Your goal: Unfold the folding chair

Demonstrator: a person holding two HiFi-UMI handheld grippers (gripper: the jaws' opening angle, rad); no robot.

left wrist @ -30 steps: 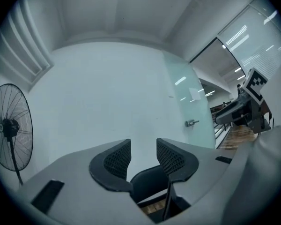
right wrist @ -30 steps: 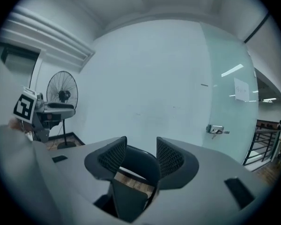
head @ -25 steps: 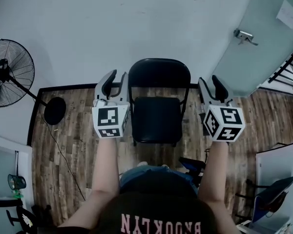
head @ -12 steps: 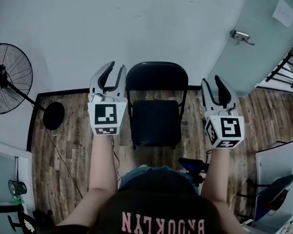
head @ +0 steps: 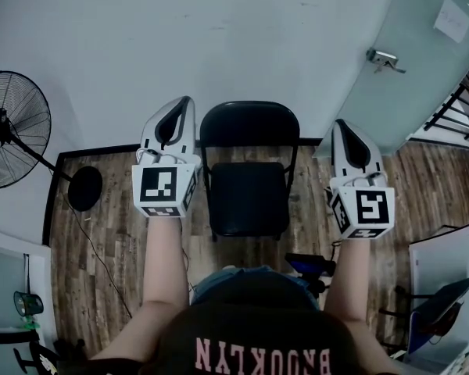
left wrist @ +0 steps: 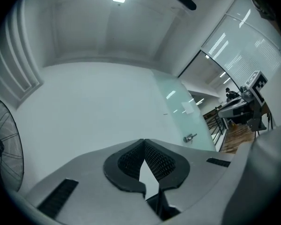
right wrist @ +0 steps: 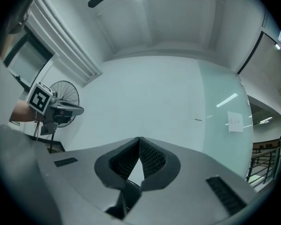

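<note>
The left hand-held gripper (head: 185, 105) has just been closing and its jaws are now pressed together with nothing between them; its own view shows only the pale wall past the meeting tips. The right hand-held gripper (head: 341, 125) has done the same: its jaws have closed on air and point at the wall and the glass door (head: 406, 92). A second ago both stood spread, lower down, close beside the chair's sides; since then they have lifted up and away, and neither touches anything now.

The chair (head: 248, 198) stands between them on the wood floor (head: 109, 233), at the far wall. Its seat is down flat and its back upright. It has not shifted across the three moments.

To the far left a fan (head: 12, 127) stands on its round base, well apart from the chair.

Judging from this, the unfolding looks finished: the chair rests open on its own legs, and the closing and rising of both tools reads as a release and retreat, not a fresh reach. Nothing more seems needed, unless the seat is not fully settled, which cannot be told from above.
</note>
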